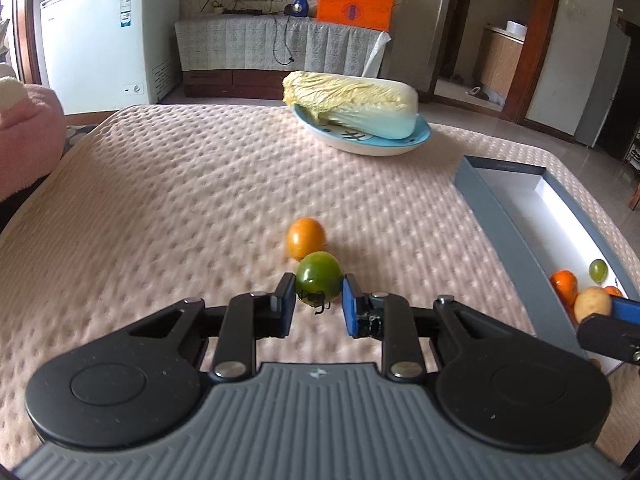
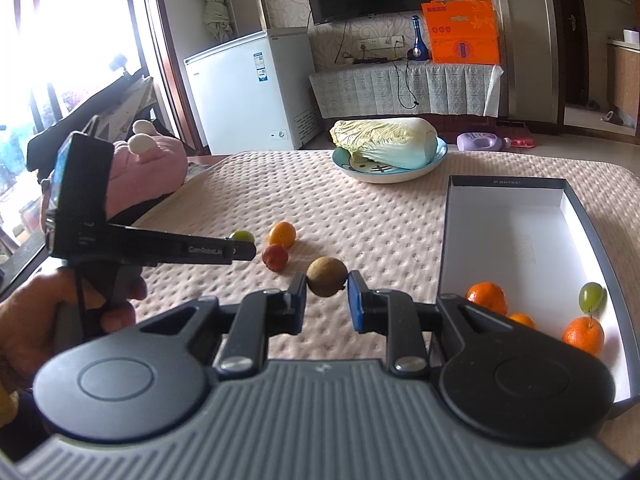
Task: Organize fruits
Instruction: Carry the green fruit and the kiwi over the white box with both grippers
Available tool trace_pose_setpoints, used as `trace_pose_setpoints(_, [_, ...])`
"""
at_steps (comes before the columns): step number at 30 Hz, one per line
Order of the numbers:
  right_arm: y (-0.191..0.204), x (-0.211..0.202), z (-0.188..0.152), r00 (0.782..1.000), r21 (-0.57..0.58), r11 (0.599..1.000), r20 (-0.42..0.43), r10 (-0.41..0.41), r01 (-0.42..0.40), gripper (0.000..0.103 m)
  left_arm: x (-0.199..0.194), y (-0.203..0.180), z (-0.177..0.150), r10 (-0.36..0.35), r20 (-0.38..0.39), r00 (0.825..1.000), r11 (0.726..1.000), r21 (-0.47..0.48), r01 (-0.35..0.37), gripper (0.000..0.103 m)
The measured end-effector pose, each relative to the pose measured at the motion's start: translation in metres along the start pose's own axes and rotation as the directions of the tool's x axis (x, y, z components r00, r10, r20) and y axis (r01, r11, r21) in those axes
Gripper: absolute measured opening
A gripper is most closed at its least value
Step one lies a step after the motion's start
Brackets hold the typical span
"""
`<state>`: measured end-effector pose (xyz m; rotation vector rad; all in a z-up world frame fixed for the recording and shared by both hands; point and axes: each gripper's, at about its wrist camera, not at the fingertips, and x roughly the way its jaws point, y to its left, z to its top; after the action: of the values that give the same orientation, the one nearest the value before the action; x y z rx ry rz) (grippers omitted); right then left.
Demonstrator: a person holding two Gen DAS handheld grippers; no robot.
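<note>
My left gripper (image 1: 319, 300) is shut on a green tomato (image 1: 319, 277), stem toward me, just above the pink quilted cloth. A small orange fruit (image 1: 306, 238) lies right behind it. My right gripper (image 2: 327, 300) is shut on a brown kiwi (image 2: 326, 276), left of the open grey box (image 2: 505, 236). In the box lie oranges (image 2: 487, 298), (image 2: 583, 334) and a green grape (image 2: 591, 295). A red fruit (image 2: 275, 257) and an orange fruit (image 2: 282, 233) lie on the cloth. The left gripper shows in the right wrist view (image 2: 240, 249), with the green tomato (image 2: 242, 236) at its tip.
A blue-rimmed plate (image 1: 416, 140) with a napa cabbage (image 1: 352, 98) stands at the far side of the table. A pink plush (image 2: 148, 168) lies at the left edge. The box (image 1: 516, 236) runs along the right side. A white freezer (image 1: 96, 40) stands behind.
</note>
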<state>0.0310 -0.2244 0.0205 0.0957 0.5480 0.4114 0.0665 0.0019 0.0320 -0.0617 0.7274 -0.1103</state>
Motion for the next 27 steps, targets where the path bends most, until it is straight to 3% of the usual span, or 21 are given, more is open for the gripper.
trace_pose_setpoints(27, [-0.043, -0.034, -0.004, 0.995, 0.048, 0.994, 0.027, -0.1, 0.099, 0.025, 0.01, -0.102, 0.003, -0.111, 0.027, 0.993, 0.983, 0.148, 0.106, 0.029])
